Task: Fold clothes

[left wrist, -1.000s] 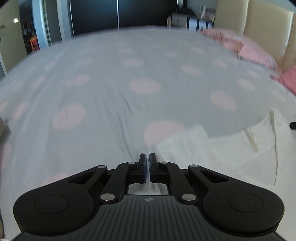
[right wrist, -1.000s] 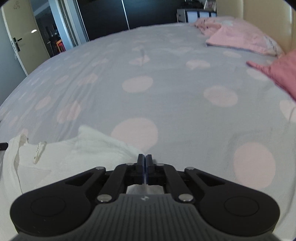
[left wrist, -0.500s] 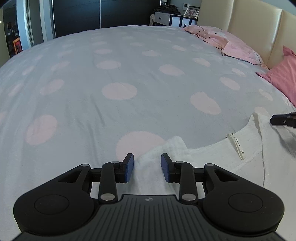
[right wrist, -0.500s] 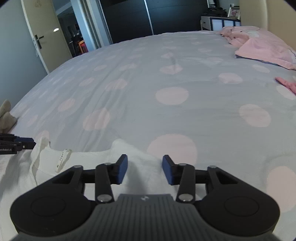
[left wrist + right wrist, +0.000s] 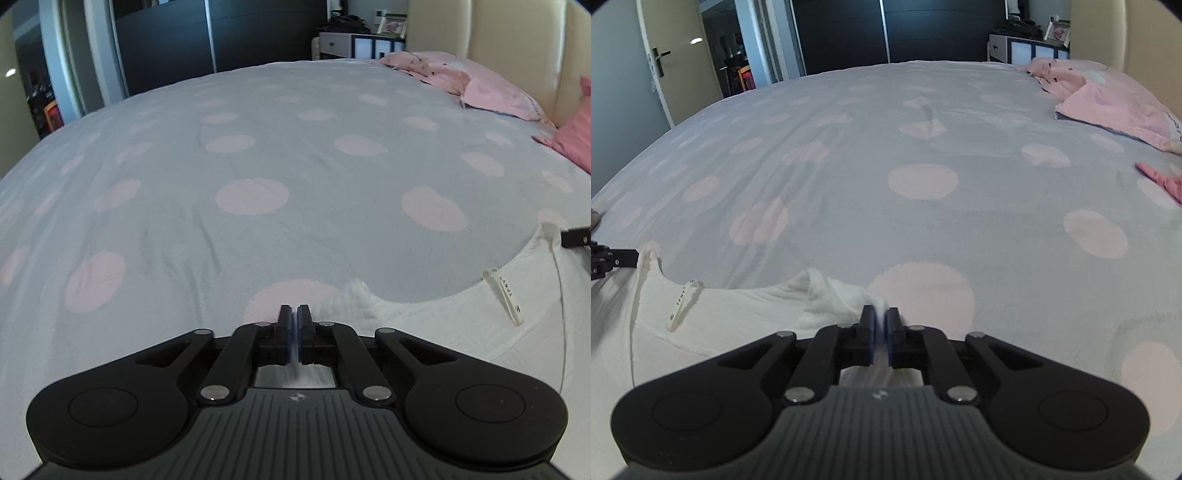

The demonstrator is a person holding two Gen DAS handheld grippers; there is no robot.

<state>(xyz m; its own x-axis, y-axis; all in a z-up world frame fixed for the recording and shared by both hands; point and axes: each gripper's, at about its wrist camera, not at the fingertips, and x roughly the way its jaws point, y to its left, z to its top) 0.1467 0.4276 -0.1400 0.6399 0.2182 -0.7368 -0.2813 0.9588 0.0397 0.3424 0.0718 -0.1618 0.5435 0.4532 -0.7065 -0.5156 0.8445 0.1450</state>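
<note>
Nearest in the left wrist view: the black two-finger left gripper (image 5: 294,314), jaws drawn together to a hair-thin slit, a sliver of pale cloth between the blue pads. Just closed within the last moments.

Nearest in the right wrist view: the black two-finger right gripper (image 5: 880,316), jaws narrowed but not fully together, just closing, a bunched fold of white fabric pinched between the blue pads.

Held by both: the white knitted cotton top (image 5: 436,332), lying flat along the near edge of the bed, neckline facing away, one shoulder corner at each gripper. Inside the neckline, a narrow cream woven label (image 5: 681,304) with small dark lettering, hanging loose against the back of the collar.

Beneath and beyond: the pale grey bedcover with large pink dots (image 5: 923,221), lightly creased, stretching to the far edge of the bed.

Towards the far right corner of the bed: a crumpled light pink patterned garment (image 5: 1108,99), and nearer along the right edge a deeper pink fabric piece (image 5: 1161,181), only partly in view, well apart from the white top.

Along the right side, a cream padded headboard (image 5: 517,40). Past the far edge, a dark sliding wardrobe (image 5: 886,29), a white bedside cabinet (image 5: 1023,48) and a cream door with a metal handle (image 5: 676,62), standing open.
</note>
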